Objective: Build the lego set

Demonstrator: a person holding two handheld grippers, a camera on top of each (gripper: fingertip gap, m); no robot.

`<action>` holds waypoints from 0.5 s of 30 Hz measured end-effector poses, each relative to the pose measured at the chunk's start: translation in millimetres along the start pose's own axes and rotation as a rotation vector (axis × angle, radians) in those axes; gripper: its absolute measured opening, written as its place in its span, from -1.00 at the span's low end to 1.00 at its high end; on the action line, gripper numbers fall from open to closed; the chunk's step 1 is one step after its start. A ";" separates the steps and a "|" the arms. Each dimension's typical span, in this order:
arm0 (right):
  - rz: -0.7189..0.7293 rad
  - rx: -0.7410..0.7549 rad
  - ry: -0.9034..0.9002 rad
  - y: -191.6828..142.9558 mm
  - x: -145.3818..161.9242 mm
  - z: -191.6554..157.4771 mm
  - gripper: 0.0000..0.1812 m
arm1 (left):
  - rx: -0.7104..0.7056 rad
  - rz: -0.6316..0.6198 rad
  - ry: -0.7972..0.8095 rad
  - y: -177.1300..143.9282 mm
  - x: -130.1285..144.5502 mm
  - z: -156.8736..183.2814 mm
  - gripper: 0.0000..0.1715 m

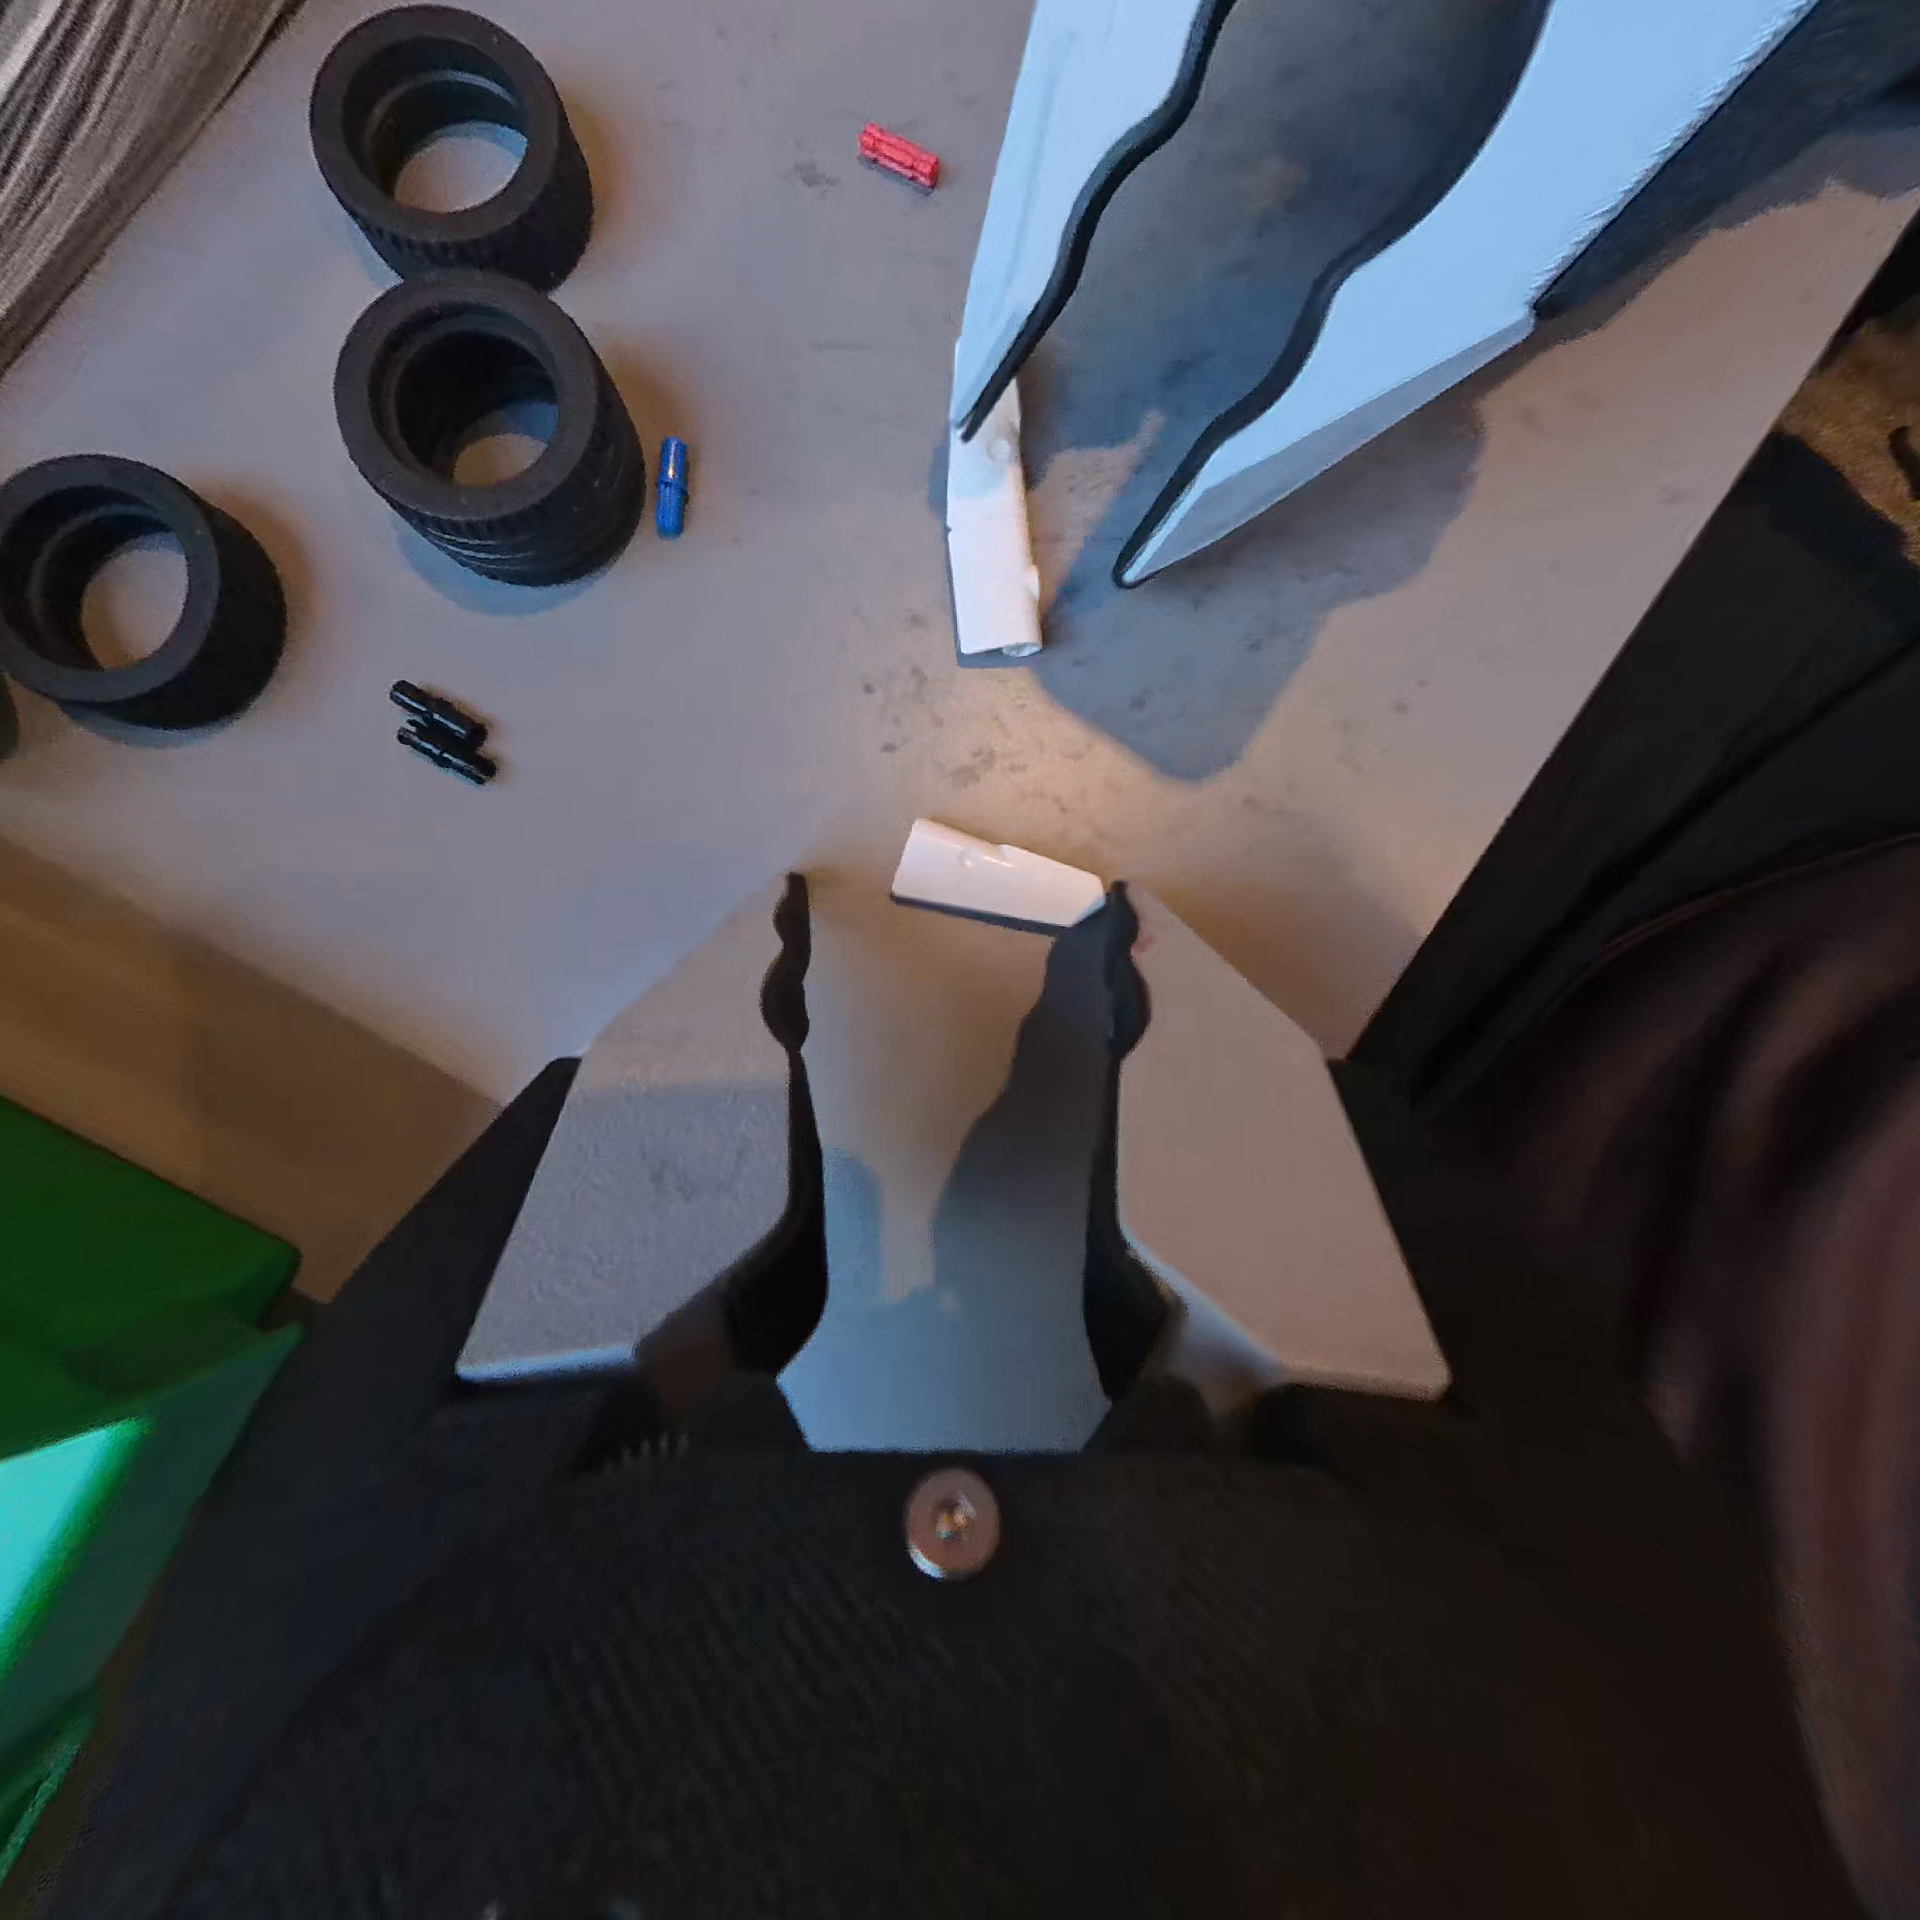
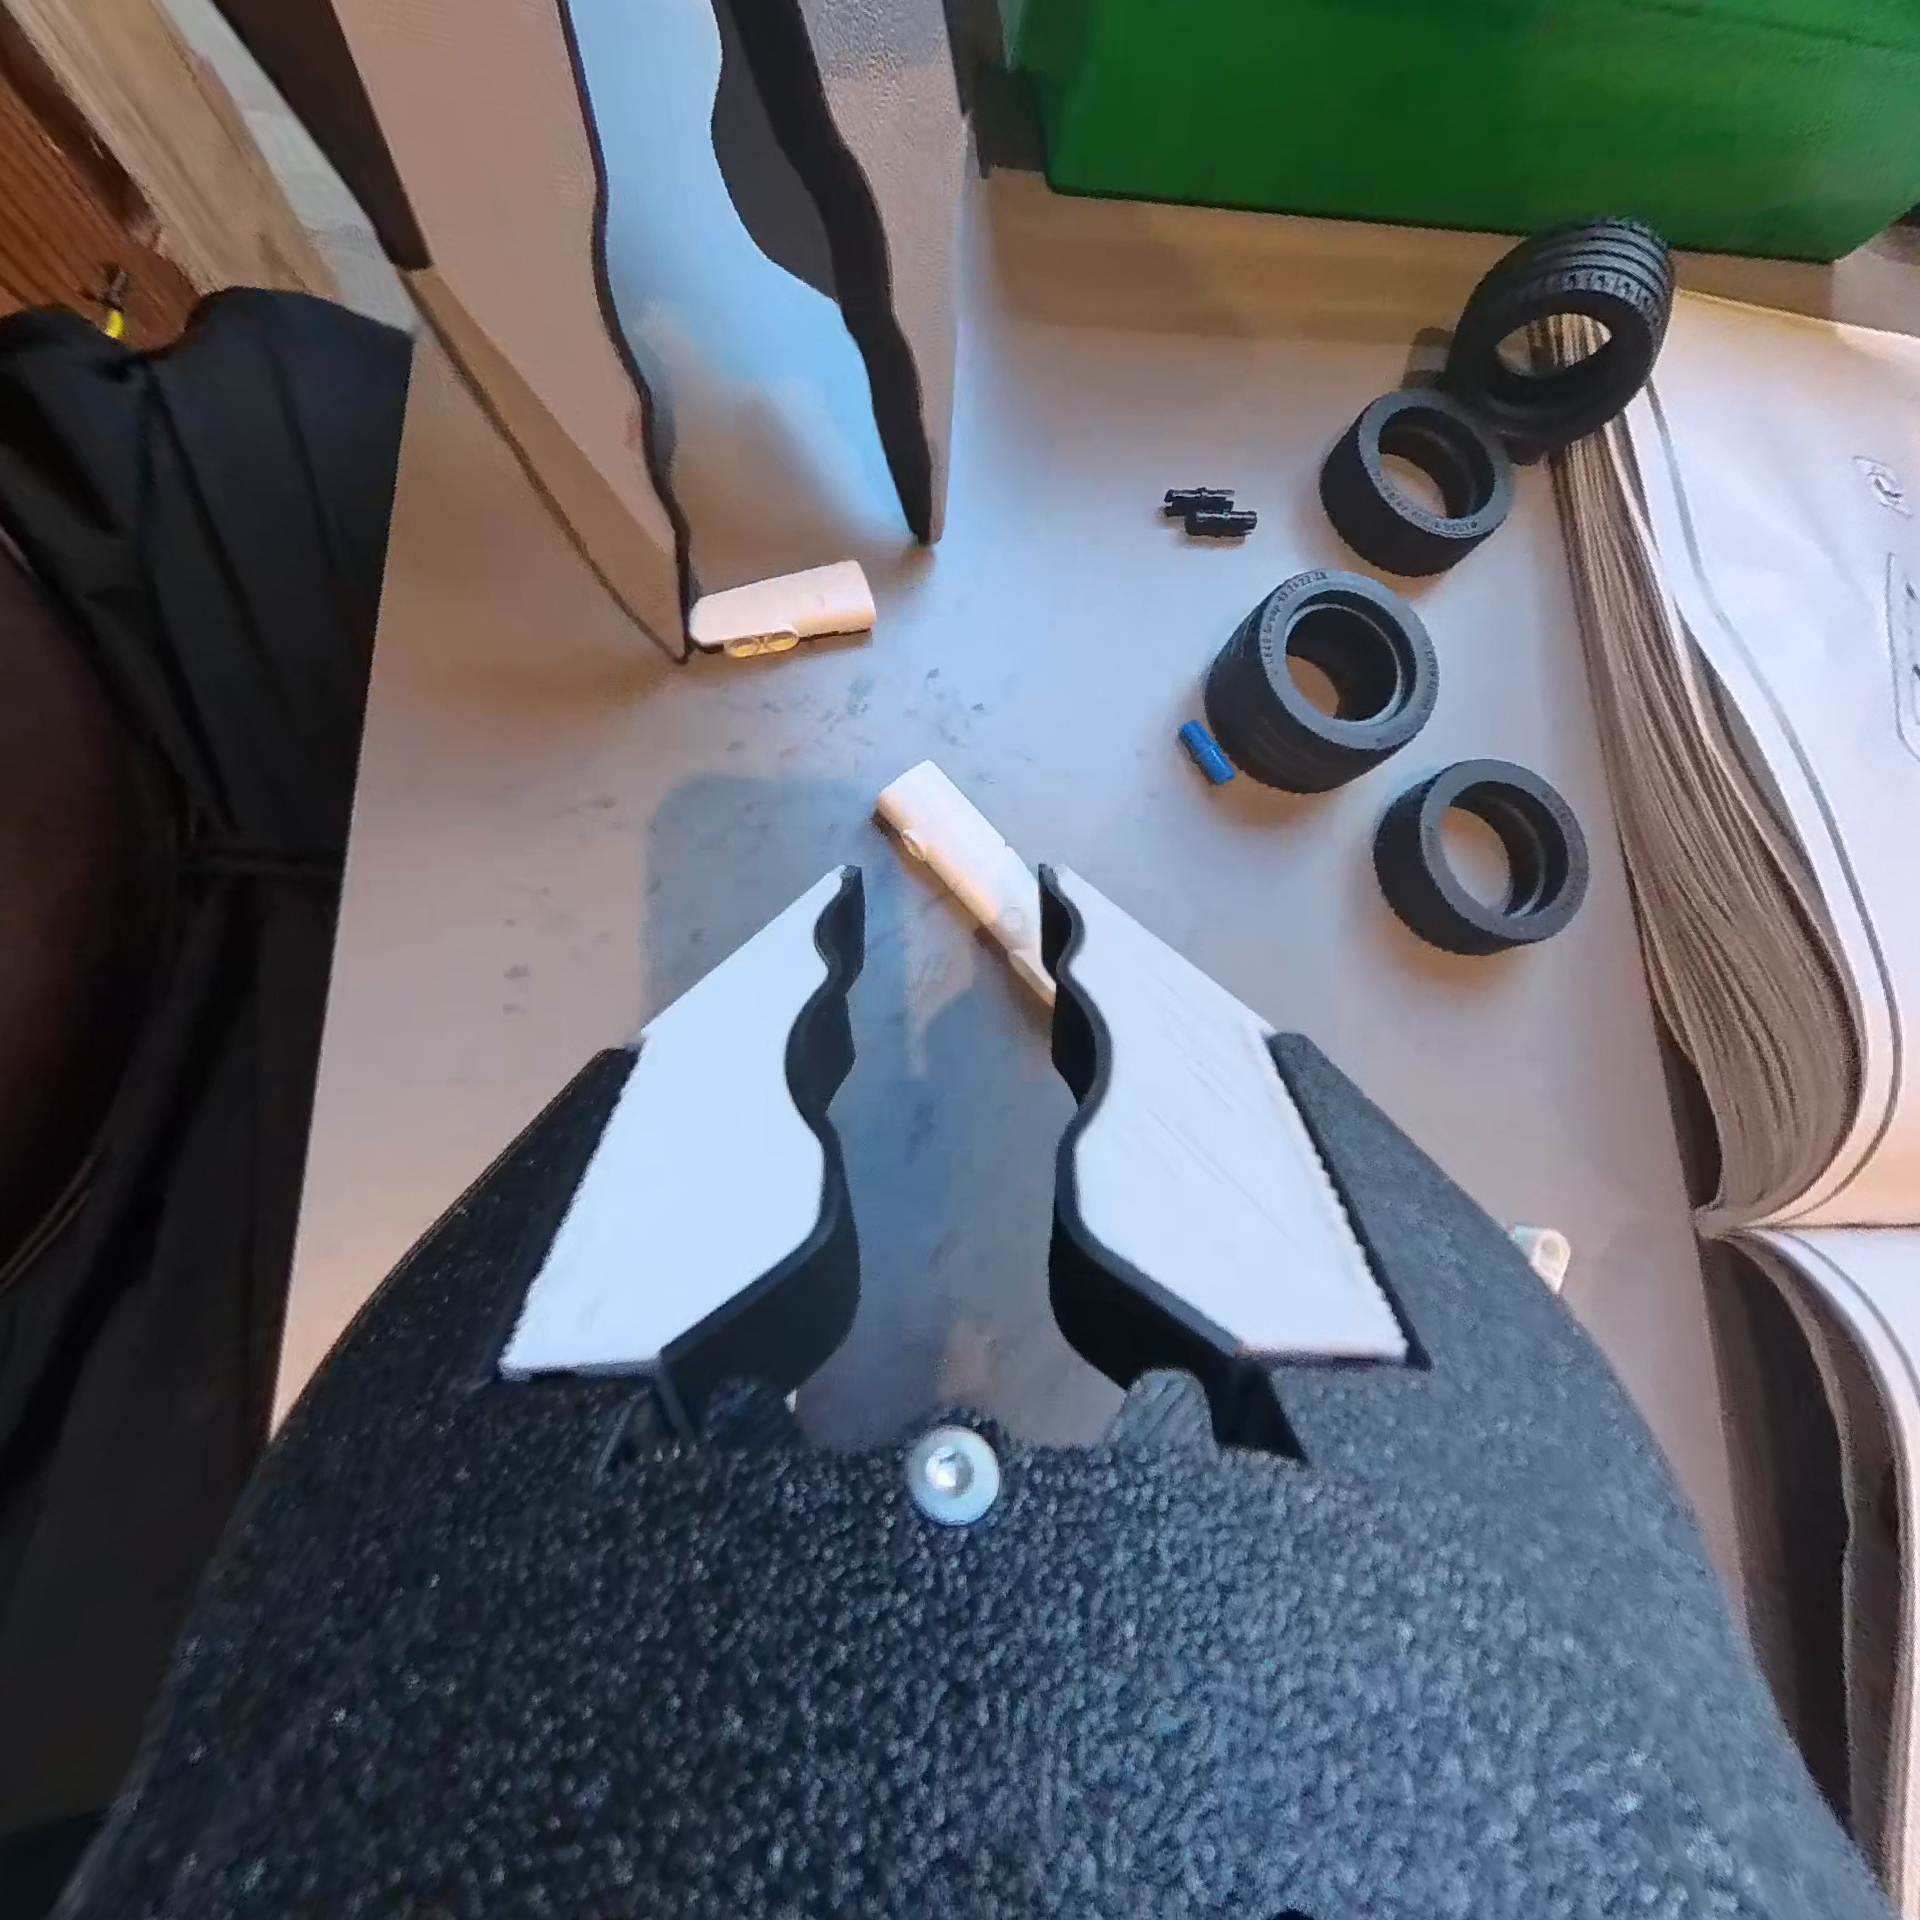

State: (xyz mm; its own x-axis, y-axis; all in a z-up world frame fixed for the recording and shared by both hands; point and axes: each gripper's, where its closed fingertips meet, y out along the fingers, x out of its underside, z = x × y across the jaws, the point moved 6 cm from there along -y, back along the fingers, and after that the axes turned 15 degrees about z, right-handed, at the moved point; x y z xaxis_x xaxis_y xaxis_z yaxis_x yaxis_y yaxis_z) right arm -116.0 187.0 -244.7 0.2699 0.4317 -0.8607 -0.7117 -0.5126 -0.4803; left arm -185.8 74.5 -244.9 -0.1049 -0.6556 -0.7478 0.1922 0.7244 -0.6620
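Two white lego pieces lie on the grey table. My left gripper [image 1: 956, 899] is open, its tips low over the table; one white piece [image 1: 997, 878] lies across the gap, with one end at the right fingertip. This piece shows in the right wrist view [image 2: 784, 623] below the left gripper [image 2: 802, 592]. My right gripper [image 2: 951, 878] is open; the second white piece [image 2: 956, 862] lies slanted at its tips and touches the right finger. In the left wrist view that piece [image 1: 992, 551] sticks out from under one tip of the right gripper [image 1: 1049, 501].
Several black tyres [image 1: 483, 426] [image 2: 1320, 681] stand to one side, with a blue pin [image 1: 672, 486] [image 2: 1205, 750], two black pins [image 1: 442, 730] [image 2: 1205, 509] and a red pin [image 1: 899, 156]. A green box [image 2: 1455, 104] and an open booklet [image 2: 1766, 727] border the table. Dark cloth [image 1: 1662, 935] lies past the edge. The gap from one gripper's tips to the other's is roughly 7 cm. The blue pin [image 2: 1205, 750] lies around 5 cm away from my right fingertips. Seen from the left wrist view [image 1: 675, 483] as well.
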 end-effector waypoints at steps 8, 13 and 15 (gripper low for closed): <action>0.055 0.052 0.039 -6.4 0.6 6.0 -0.63 | -0.081 0.171 0.030 -16.0 17.7 -11.9 -0.33; 0.116 0.100 0.050 -8.4 0.3 14.1 -0.63 | -0.089 0.232 0.077 -22.6 27.9 -17.3 -0.34; 0.141 0.122 0.058 -9.5 -1.7 17.4 -0.63 | -0.076 0.232 0.074 -23.7 28.8 -19.6 -0.34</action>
State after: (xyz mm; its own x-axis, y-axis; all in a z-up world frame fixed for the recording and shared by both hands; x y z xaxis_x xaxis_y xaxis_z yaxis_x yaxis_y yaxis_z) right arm -120.9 204.0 -235.8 0.1961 0.3167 -0.9280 -0.8174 -0.4700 -0.3331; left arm -212.4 42.7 -251.7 -0.1381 -0.4544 -0.8800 0.1456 0.8696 -0.4719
